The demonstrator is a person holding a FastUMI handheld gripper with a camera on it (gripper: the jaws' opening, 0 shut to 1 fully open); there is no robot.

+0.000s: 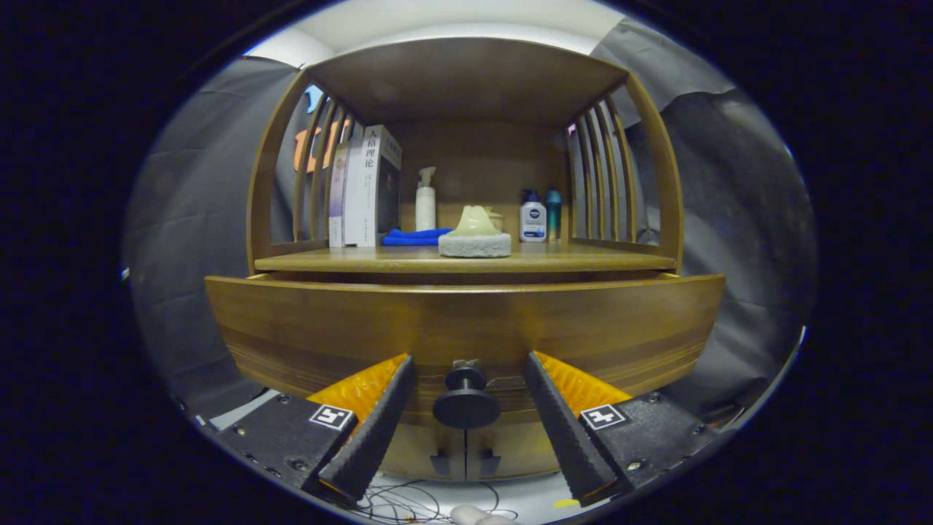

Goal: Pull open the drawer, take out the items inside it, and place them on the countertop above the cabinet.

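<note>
The fingers [466,372] were spread, straddling the black drawer knob [466,399] at lower centre without touching it; the drawer front [466,321] lay directly beyond.

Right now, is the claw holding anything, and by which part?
Nothing. The claw is open, its fingers on either side of the drawer knob without touching it.

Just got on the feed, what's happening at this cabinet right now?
The gripper is lined up on the drawer of a wooden cabinet. Its fingers are spread open on either side of the round knob, not touching it. The drawer front stands a little forward of the countertop, where books, bottles, a blue cloth and a pale lump on a stone base sit.
</note>
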